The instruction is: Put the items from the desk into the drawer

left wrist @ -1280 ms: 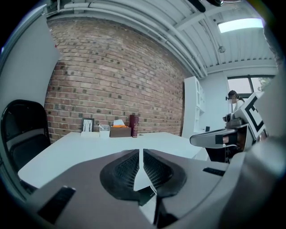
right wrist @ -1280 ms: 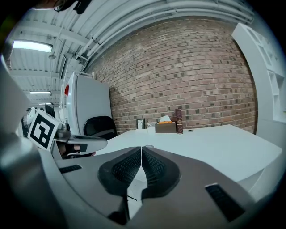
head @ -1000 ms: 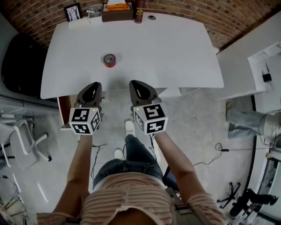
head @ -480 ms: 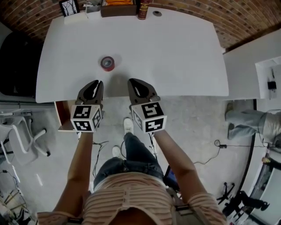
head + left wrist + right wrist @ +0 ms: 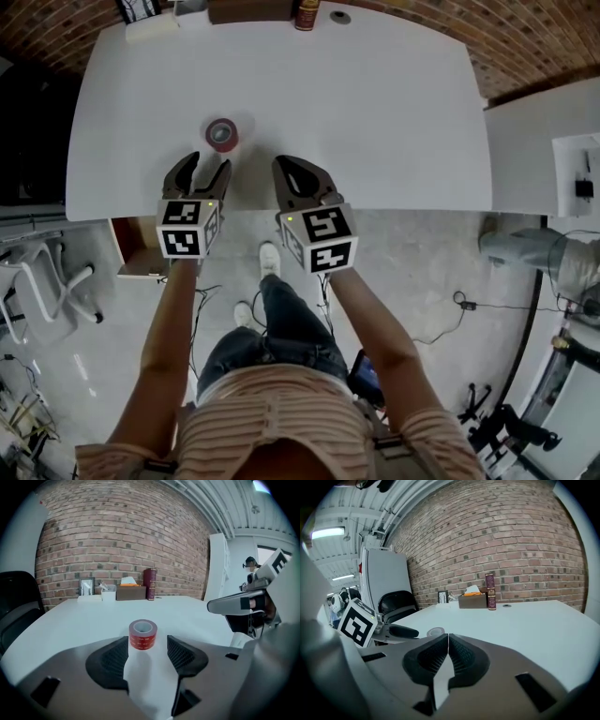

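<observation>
- The red tape roll (image 5: 222, 134) stands on the white worktop (image 5: 375, 112), near its front edge.
- The left tongs (image 5: 208, 162) have just been opening and point at the roll, with nothing between their pads.
- The right tongs (image 5: 448, 637) are clenched and empty.

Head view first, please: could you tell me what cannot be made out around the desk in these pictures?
- Brown box and picture frame: head view, cut off by the top edge.
- Wooden unit under the desk: head view, mostly hidden by the desktop; no drawer front shows.
- Print on the red tape roll: left gripper view, too small to read.
</observation>
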The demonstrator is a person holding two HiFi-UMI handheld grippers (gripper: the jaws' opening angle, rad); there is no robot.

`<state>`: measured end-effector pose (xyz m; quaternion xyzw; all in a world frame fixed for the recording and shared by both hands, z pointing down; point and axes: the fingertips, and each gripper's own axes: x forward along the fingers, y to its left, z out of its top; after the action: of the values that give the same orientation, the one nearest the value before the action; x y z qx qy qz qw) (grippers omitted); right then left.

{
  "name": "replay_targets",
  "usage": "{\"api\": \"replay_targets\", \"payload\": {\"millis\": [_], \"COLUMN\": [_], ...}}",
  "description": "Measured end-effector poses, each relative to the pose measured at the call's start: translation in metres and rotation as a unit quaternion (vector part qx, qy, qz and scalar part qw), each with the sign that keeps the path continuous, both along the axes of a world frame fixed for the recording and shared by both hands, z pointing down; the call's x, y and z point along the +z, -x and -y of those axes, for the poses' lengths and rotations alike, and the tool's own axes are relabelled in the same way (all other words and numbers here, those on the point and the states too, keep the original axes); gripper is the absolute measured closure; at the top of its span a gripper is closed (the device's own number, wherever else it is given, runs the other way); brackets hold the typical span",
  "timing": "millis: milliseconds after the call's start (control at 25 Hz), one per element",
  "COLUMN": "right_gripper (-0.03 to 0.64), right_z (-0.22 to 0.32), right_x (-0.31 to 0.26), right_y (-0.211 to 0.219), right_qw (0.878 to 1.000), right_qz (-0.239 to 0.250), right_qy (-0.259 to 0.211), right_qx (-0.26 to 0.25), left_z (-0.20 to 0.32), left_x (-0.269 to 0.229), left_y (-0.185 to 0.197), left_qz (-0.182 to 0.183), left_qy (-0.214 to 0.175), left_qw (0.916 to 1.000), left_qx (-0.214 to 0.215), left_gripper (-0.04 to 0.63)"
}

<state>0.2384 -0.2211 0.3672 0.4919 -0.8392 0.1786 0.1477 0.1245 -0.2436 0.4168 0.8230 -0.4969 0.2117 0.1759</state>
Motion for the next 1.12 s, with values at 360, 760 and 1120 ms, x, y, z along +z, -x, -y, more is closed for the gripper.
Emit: {"api": "replay_targets", "payload": {"millis": [360, 760, 1120], "right_gripper": [0.600, 0.600, 0.598], "right_z": [0.014, 0.022, 0.025], "right_x": [0.015, 0.019, 0.026], "right_y": [-0.002, -0.009, -0.022], "right_qw": [1.000, 1.000, 0.999], "right_qz": [0.000, 0.000, 0.005], "right_qy": [0.020, 0.028, 0.040], "right_qx": [-0.006, -0.005, 0.003], "left_z": [0.021, 0.039, 0.052], "left_x": [0.027, 0.035, 0.042], "left_y": [0.000, -0.008, -0.014], "left_qz": [0.037, 0.057, 0.075], "left_qy": [0.021, 0.025, 0.048], "left_qw": [0.9990, 0.9979, 0.9959], "left_qx": [-0.010, -0.016, -0.017], "left_gripper": [0.307, 0.295, 0.293]}}
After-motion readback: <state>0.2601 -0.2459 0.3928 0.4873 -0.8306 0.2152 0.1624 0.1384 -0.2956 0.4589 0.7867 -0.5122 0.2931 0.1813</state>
